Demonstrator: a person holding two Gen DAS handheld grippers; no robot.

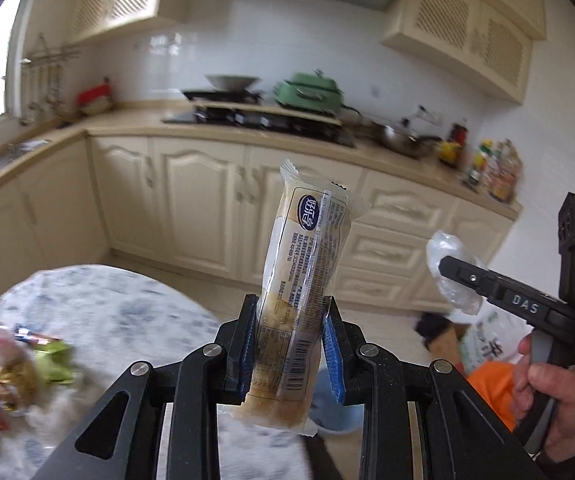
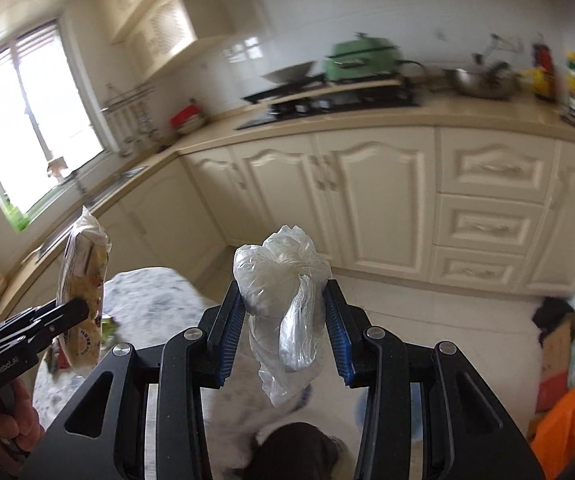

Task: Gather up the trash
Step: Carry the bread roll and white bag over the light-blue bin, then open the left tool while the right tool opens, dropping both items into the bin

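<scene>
In the left wrist view, the left hand-held gripper (image 1: 290,344) is pinching an upright snack wrapper (image 1: 301,292) above the table (image 1: 119,304), where more trash (image 1: 15,372) is lying. In the right wrist view, the right hand-held gripper (image 2: 285,332) is squeezing a crumpled clear plastic bag (image 2: 283,300), with the wrapper held up at left.
</scene>
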